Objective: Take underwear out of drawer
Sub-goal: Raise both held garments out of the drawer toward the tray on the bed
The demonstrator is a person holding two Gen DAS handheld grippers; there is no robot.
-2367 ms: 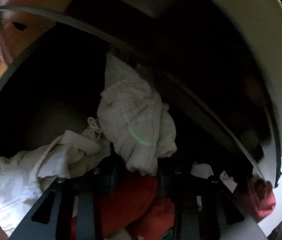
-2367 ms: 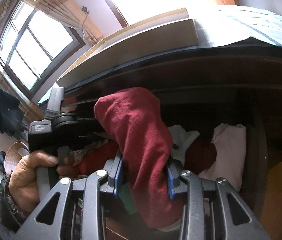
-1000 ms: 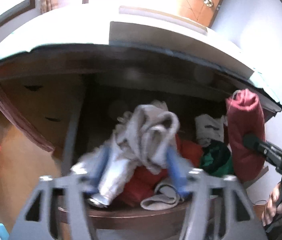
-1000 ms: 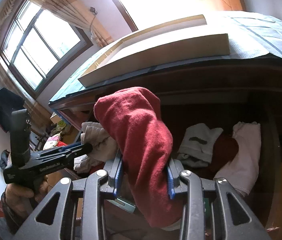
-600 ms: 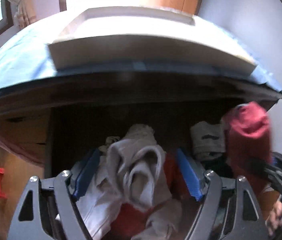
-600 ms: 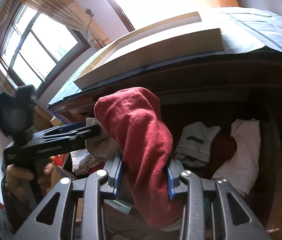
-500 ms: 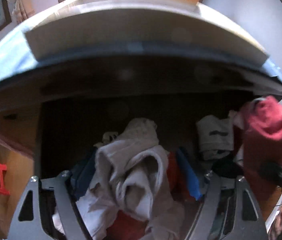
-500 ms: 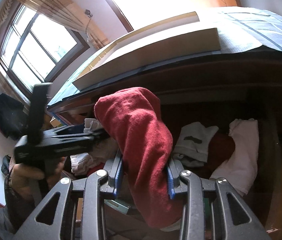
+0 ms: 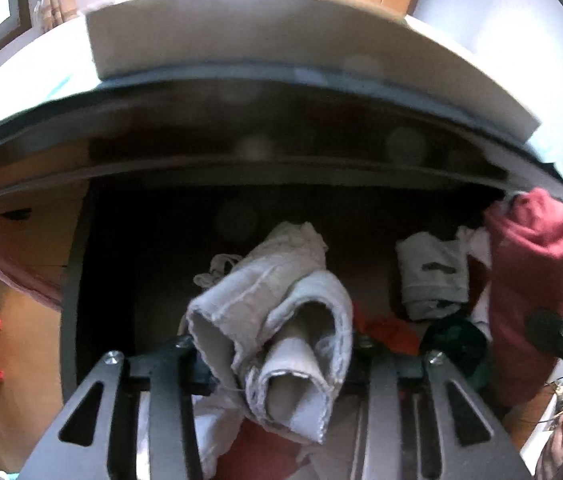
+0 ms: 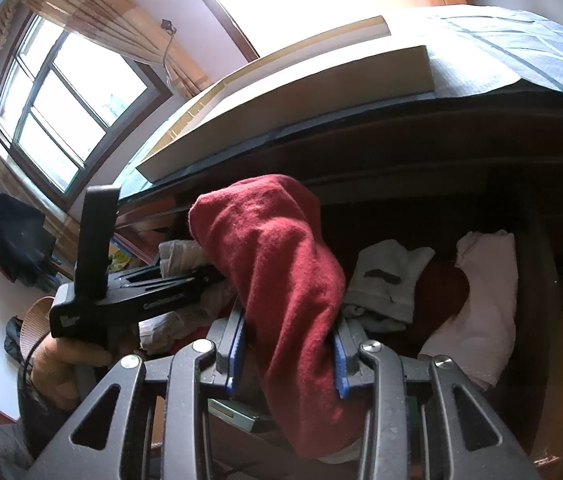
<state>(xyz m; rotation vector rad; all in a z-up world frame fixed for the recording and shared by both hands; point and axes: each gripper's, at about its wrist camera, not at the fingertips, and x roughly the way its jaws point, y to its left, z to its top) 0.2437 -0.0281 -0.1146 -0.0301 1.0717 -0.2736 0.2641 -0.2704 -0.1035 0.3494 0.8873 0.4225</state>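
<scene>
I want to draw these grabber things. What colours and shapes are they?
Each is dark and angular. The right gripper has grey triangular arms with cut-out holes, silver screws and blue finger pads. The left gripper looks alike; side-on it is black with pale lettering. The person wears a dark sleeve.

Both wrist views sit close, tilted down into the open drawer [image 9: 81,264]. Each catches the other: the right tool [image 9: 553,336] at the left view's right edge, the left tool [image 10: 201,276] at the right view's left.
</scene>
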